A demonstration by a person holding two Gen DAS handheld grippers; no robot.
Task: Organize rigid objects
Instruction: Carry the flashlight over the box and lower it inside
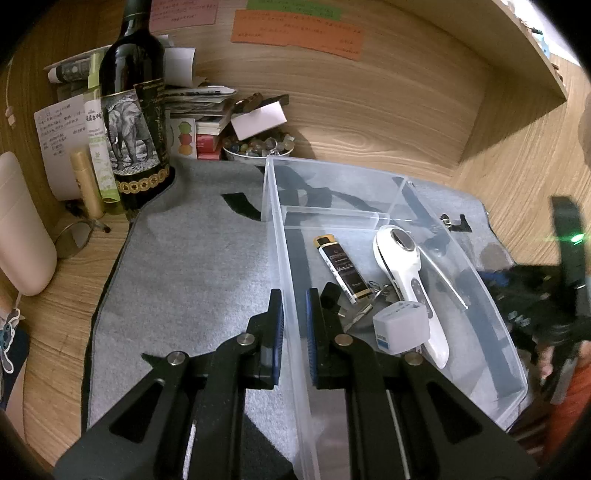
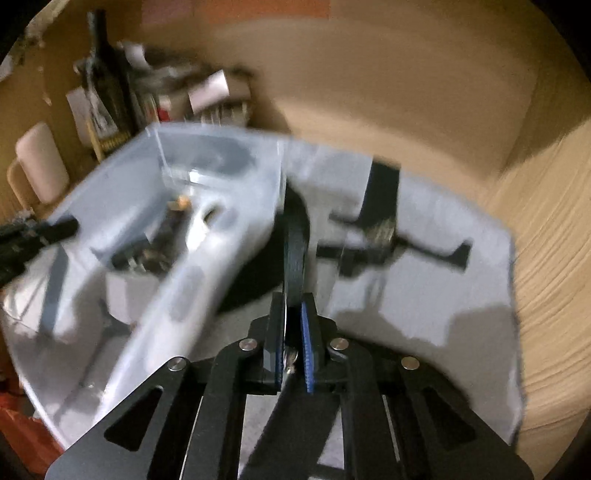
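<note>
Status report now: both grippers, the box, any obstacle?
Left gripper shut on clear box wall. Right gripper shut on dark flat strap-like item, beside box. Right view blurred; no obstacle seen.

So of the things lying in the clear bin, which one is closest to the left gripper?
The white cube charger, just right of the left gripper; the black tube and white handheld device lie farther in.

I see a wood-grain table [image 1: 66, 332] set in a wooden alcove, its back wall [image 1: 369, 110] carrying pink, orange [image 1: 295, 31] and green paper notes. A grey felt mat [image 1: 192, 266] covers the table's middle. In the far left corner stand a dark wine bottle [image 1: 133, 110], stacked books [image 1: 207, 110] and a bowl of marbles [image 1: 258, 147]. Lighting is dim and warm.
</note>
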